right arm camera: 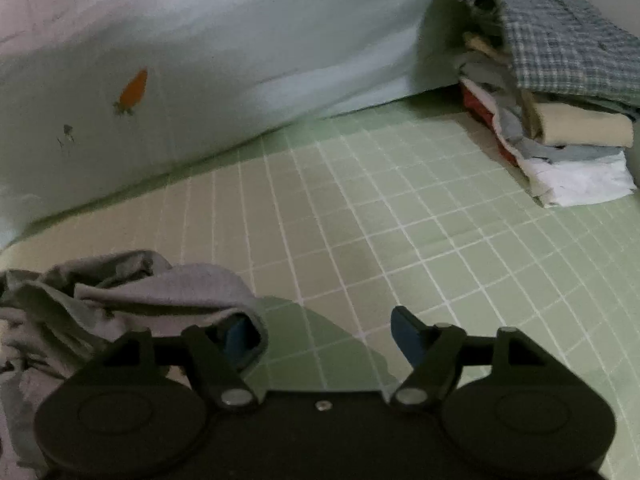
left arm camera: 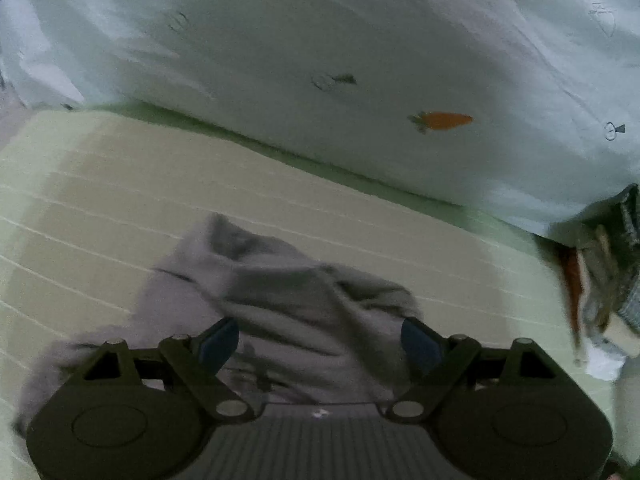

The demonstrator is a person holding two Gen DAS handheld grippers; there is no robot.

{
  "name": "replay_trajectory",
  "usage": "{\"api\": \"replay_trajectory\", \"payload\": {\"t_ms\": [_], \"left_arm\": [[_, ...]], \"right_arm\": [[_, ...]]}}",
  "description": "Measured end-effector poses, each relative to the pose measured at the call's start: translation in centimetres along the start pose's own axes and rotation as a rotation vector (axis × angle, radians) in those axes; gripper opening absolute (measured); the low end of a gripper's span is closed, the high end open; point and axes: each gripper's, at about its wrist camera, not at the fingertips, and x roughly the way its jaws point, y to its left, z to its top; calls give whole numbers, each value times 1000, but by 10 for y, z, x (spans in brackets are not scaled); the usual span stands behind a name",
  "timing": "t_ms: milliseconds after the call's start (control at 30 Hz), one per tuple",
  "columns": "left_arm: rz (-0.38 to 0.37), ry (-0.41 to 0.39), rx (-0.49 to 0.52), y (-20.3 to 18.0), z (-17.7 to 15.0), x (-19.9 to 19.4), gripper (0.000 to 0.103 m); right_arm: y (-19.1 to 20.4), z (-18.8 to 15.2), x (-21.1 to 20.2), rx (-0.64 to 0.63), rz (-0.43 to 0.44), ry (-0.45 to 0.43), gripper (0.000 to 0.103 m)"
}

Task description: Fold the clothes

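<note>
In the left wrist view I see my left tongs (left arm camera: 320,340) spread wide, both blue pads clear of each other and gripping nothing. A crumpled grey garment (left arm camera: 276,292) lies directly under and ahead of them on the green checked sheet (left arm camera: 100,184) of the bed; the cloth fills the gap between the two pads, but I cannot tell whether either pad touches it. Behind the garment a pale pillow (left arm camera: 320,40) with a small orange carrot print (left arm camera: 446,121) runs along the far edge. At the right edge, blurred, a stack of folded clothes (left arm camera: 600,280) is partly in view. In the right wrist view my right tongs (right arm camera: 324,338) are also released, with bare sheet (right arm camera: 400,208) between the pads. The grey garment (right arm camera: 132,296) sits bunched at lower left, and one fold of it drapes over the left pad (right arm camera: 236,336). The pillow (right arm camera: 224,48) stands at upper left, and the stack of folded clothes (right arm camera: 560,120), topped by a blue plaid piece, rests well apart at upper right.
</note>
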Motion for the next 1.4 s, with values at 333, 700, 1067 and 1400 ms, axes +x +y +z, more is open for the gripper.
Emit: {"api": "replay_trajectory", "payload": {"t_ms": [333,700,1067,1400], "left_arm": [[80,86,-30,1,-7,37,12],[68,37,-123,41,-9,16,9],[209,-235,-121,99,41,-61,8],[373,-197,-282,166,41,-67,60]], "right_arm": [[-6,-3,11,20,31,34,75],[-9,7,-23,69,98,-70,75],[3,5,-11,9,85,-10,76],[25,-7,12,-12,160,132,77]]}}
